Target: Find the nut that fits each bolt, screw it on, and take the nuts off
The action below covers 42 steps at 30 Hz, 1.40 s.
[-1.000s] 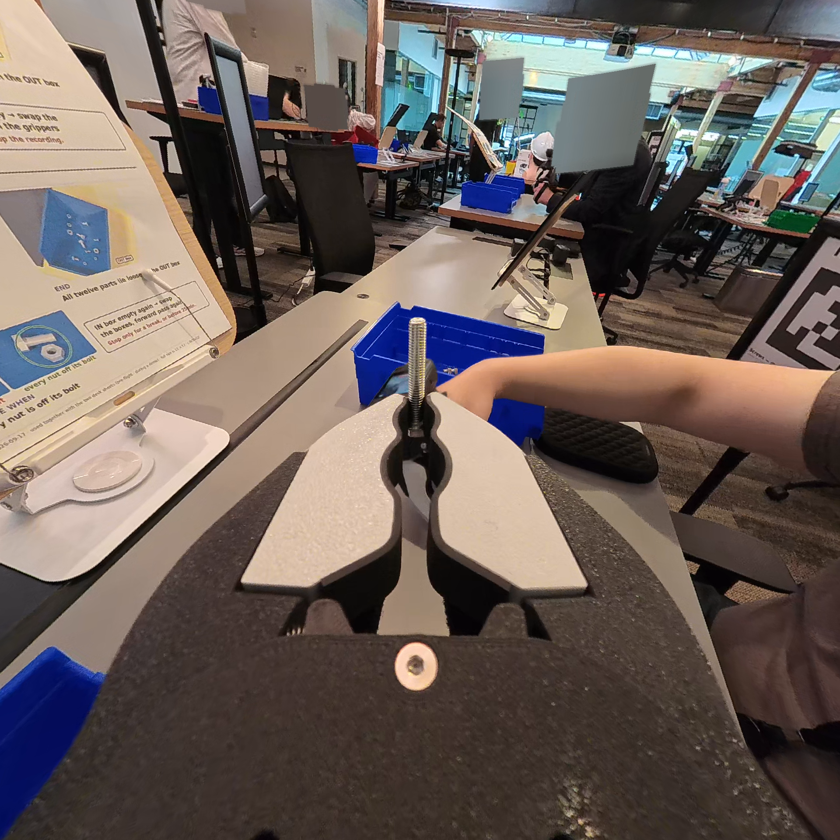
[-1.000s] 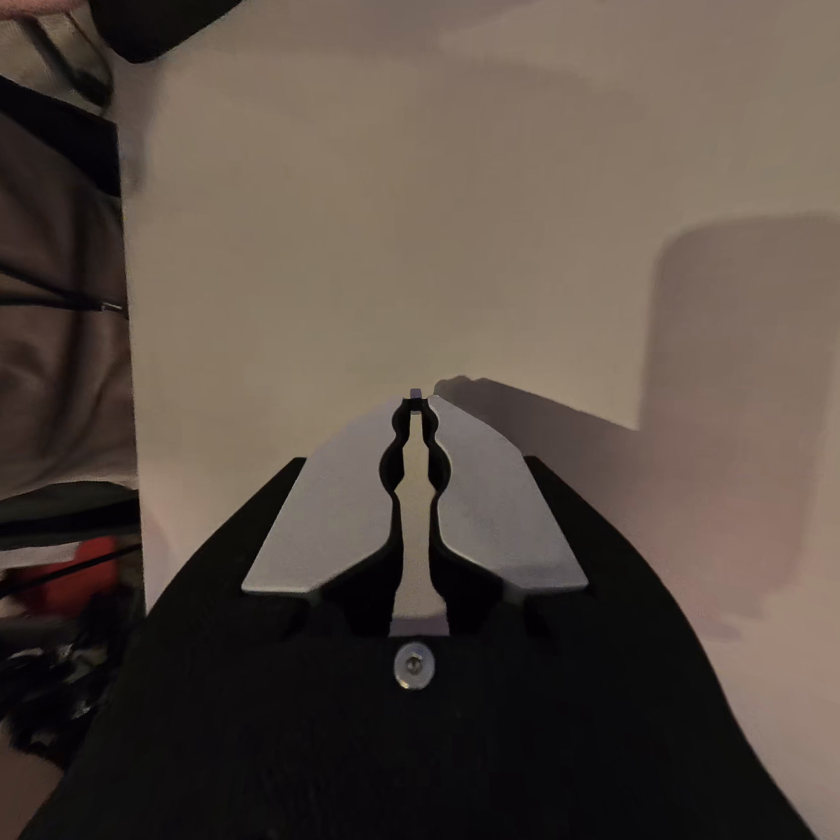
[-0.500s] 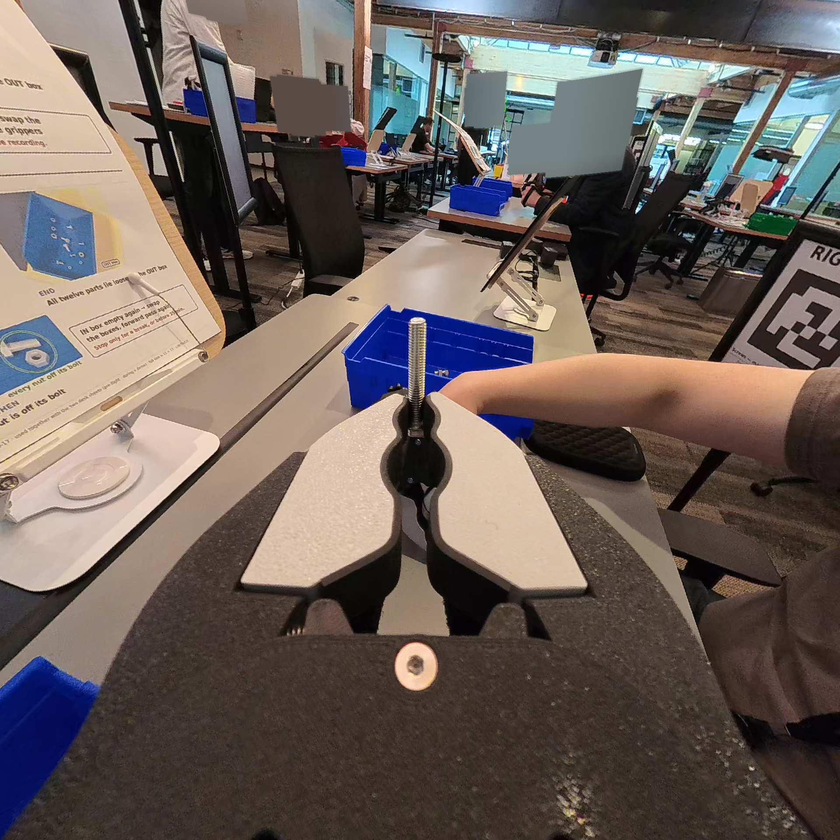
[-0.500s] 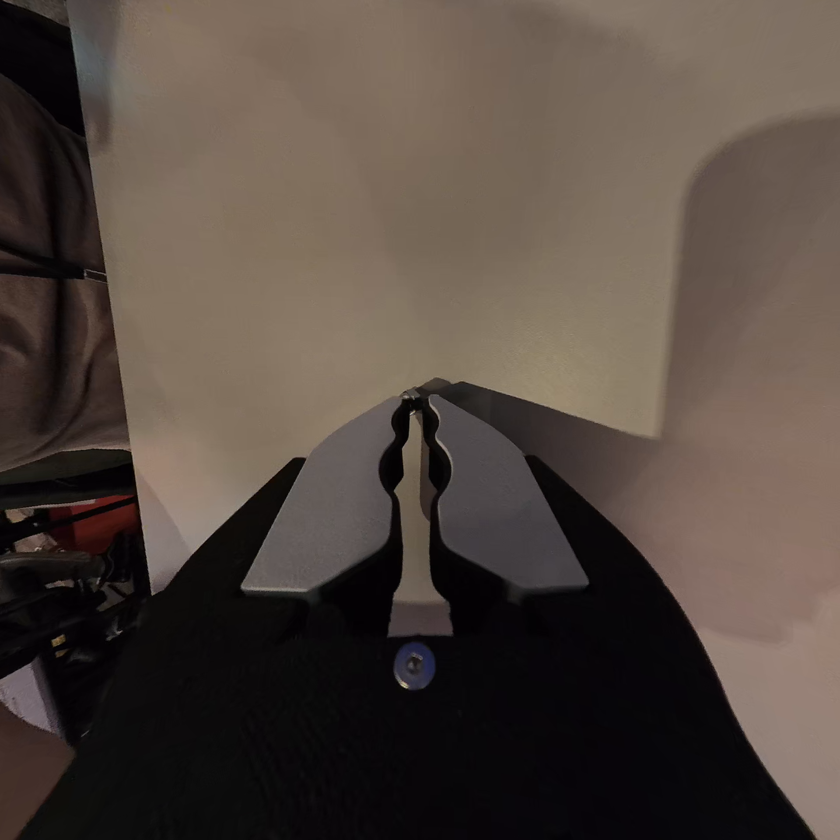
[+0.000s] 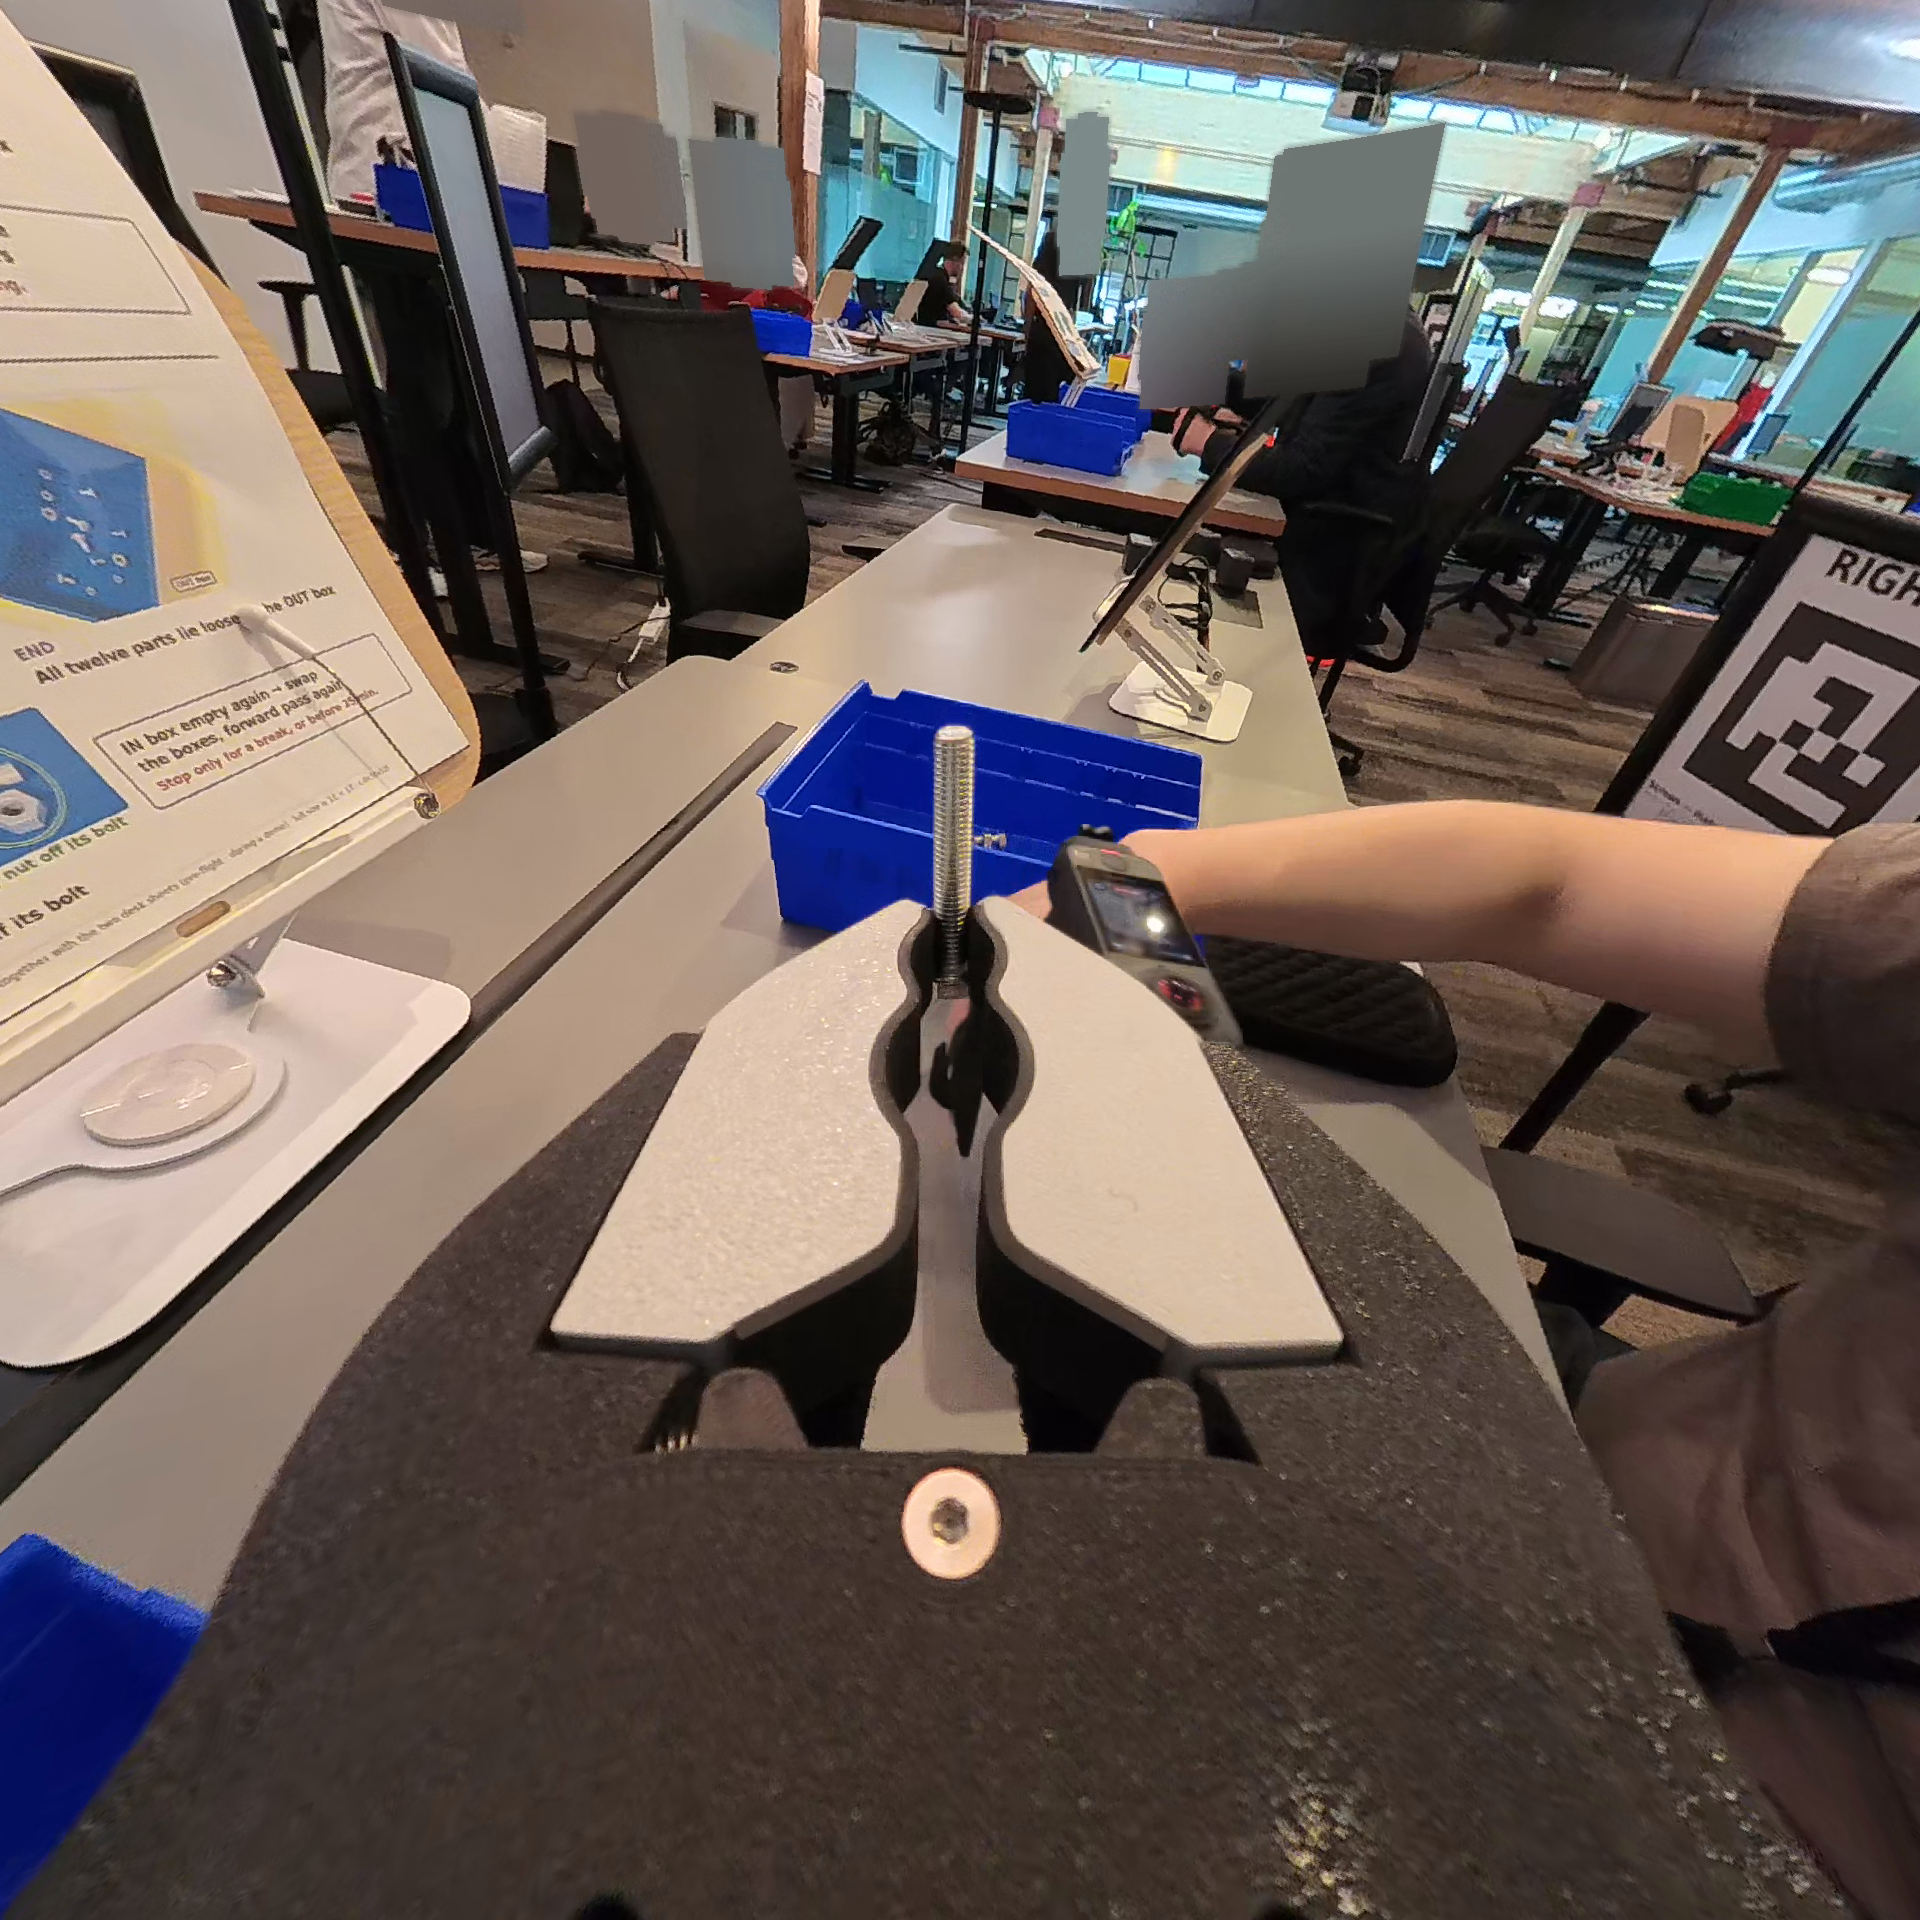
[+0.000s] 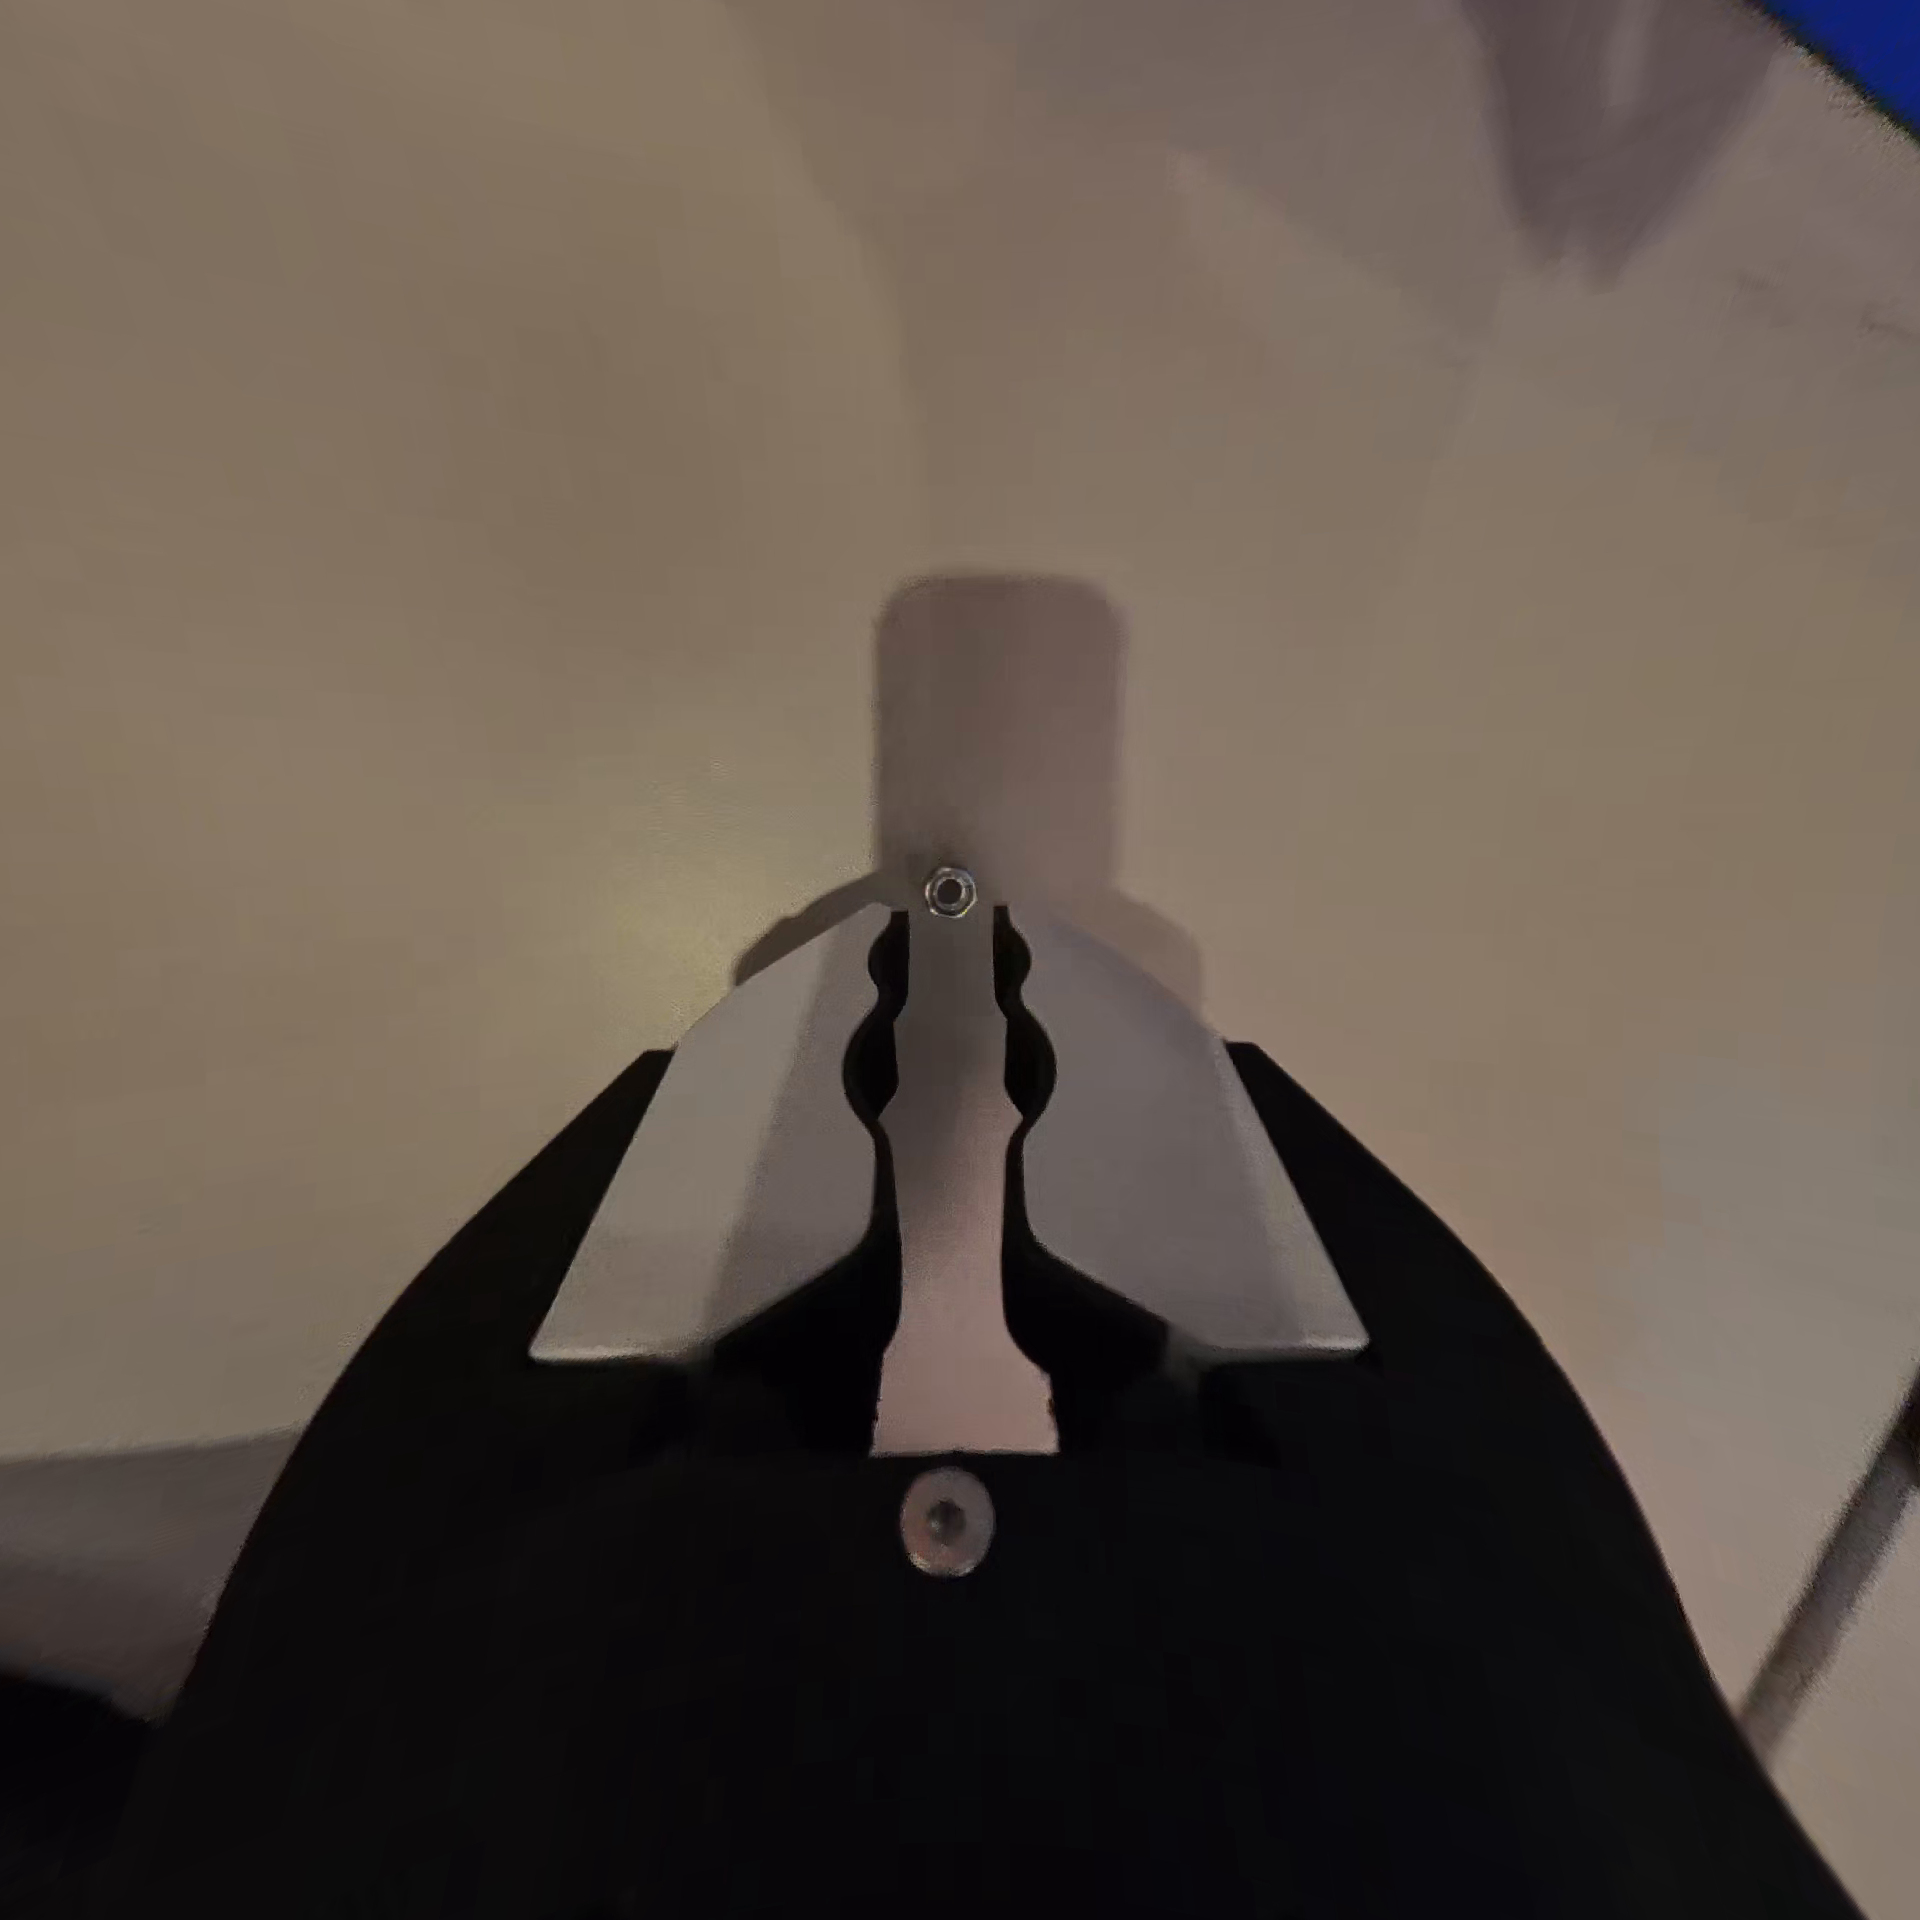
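1. Left gripper clamped on a threaded bolt, shaft standing upright out of the fingertips, in front of the blue bin on the grey table.
2. Right gripper parted, holding nothing; a small nut lying flat on the pale surface just beyond the tips, centred on the gap.
3. Step in hand, probably: nut set aside, apparently too small for this bolt.
4. Next, likely: fetching another nut from the bin, then lining its hole squarely over the shaft.

Printed instruction sheet, marker sign
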Each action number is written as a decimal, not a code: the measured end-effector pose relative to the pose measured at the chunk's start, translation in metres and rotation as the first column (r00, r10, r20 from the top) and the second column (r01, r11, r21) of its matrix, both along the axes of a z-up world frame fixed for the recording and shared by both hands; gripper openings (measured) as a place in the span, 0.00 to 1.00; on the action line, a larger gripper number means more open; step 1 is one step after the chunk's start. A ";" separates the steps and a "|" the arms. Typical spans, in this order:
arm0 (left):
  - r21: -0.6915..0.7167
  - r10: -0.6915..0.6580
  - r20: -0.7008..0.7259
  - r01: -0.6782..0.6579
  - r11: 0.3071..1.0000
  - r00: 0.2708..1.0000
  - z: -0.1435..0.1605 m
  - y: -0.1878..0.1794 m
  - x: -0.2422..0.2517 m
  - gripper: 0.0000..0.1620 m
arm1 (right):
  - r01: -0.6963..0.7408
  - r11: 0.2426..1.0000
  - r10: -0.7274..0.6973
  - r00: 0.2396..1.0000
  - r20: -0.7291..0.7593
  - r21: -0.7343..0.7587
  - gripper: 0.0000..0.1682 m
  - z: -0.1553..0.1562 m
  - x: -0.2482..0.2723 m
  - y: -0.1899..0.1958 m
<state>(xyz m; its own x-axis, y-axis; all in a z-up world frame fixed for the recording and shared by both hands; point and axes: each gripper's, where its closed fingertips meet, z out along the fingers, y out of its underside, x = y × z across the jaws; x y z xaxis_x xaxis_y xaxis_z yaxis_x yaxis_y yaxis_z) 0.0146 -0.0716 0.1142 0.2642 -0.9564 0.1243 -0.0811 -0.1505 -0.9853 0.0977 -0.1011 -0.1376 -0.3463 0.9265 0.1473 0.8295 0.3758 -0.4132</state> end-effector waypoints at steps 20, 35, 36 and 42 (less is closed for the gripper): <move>-0.022 0.004 -0.025 -0.004 1.000 1.000 -0.007 0.004 0.000 0.03 | -0.213 0.973 0.183 0.949 0.257 0.094 0.09 -0.020 -0.003 0.001; -0.036 -0.005 -0.044 0.003 0.999 0.999 -0.013 0.005 0.003 0.03 | -0.195 0.979 0.171 0.941 0.292 0.055 0.07 -0.021 -0.003 -0.001; -0.040 -0.006 -0.044 0.004 0.999 0.999 -0.014 0.005 0.004 0.03 | -0.183 0.982 0.161 0.943 0.290 0.051 0.07 -0.021 -0.003 -0.001; -0.026 0.030 -0.062 -0.031 0.999 0.998 -0.019 0.013 0.002 0.03 | -0.108 0.991 0.094 0.980 0.173 0.073 0.07 -0.004 0.002 -0.003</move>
